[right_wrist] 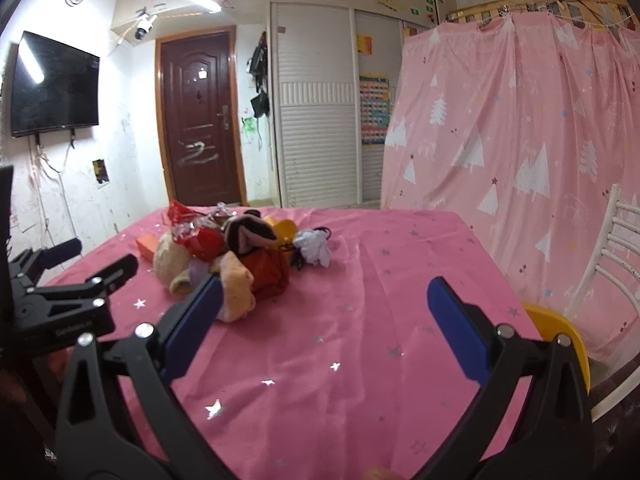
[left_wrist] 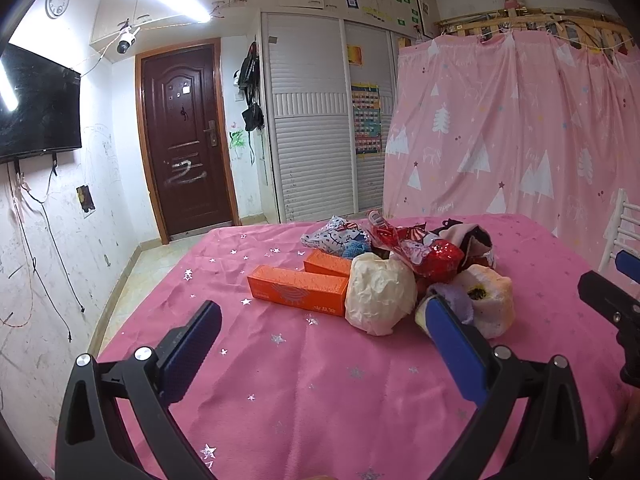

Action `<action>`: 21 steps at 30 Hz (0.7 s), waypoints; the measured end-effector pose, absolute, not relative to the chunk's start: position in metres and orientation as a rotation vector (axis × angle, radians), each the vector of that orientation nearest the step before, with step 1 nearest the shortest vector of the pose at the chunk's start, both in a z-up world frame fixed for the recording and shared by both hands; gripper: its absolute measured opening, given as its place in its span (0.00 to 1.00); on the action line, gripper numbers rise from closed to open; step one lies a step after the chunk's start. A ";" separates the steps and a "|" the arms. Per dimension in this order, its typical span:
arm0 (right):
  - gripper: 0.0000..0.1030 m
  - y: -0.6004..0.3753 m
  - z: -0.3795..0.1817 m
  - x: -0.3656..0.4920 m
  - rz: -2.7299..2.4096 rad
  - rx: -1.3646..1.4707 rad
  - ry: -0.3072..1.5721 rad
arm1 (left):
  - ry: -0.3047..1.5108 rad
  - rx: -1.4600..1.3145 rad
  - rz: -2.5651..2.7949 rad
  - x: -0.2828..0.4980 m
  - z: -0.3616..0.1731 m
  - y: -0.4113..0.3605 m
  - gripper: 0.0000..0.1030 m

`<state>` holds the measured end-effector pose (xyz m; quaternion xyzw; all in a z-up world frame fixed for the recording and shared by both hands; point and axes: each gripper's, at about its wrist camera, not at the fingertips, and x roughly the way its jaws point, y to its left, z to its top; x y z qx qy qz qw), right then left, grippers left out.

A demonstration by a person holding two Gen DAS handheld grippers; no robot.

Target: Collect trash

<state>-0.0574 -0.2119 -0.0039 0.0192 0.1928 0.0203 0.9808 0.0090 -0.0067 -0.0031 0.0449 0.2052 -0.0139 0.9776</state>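
Pile of trash (left_wrist: 404, 272) located mid-table on pink star-printed cloth (left_wrist: 320, 380), ahead of both tools and beyond reach of the pads.

Left gripper (left_wrist: 324, 340): jaws spread wide, nothing between them, pointed slightly down toward the near edge of the pile. White crumpled bag (left_wrist: 378, 294) directly ahead, just right of centre line. Pale bundle (left_wrist: 486, 300) partly behind the right pad. Orange box (left_wrist: 298, 290) ahead and slightly left, long axis running left-near to right-far across the approach; second orange box (left_wrist: 326, 262) just behind it, roughly parallel. Red foil wrapper (left_wrist: 430, 254) on top, farther back.

Right gripper (right_wrist: 326, 322): jaws likewise spread wide and empty. Pile lies ahead and to the left of it; bare cloth straight in front. Crumpled white paper (right_wrist: 314, 250) at the right fringe of the pile, nearest this tool's line.

Judgement: left tool nearer and better aligned with the pile; white bag the likeliest first pick.

Writing: print on the near orange box's front face, too small to read. Lettering on the side of the other tool's body in the right view, not legible. No collecting bin visible in either view.
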 end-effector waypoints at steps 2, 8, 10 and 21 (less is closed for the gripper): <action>0.96 -0.214 -0.005 -0.056 0.032 0.040 0.400 | 0.417 0.099 -0.029 0.010 -0.004 -0.008 0.93; 0.96 -0.213 -0.007 -0.051 0.006 0.035 0.435 | 0.426 0.115 -0.030 0.012 -0.004 -0.010 0.93; 0.96 -0.212 -0.007 -0.050 0.004 0.032 0.442 | 0.429 0.118 -0.030 0.012 -0.004 -0.010 0.93; 0.96 -0.210 -0.009 -0.046 0.000 0.016 0.454 | 0.435 0.127 -0.032 0.013 -0.005 -0.012 0.93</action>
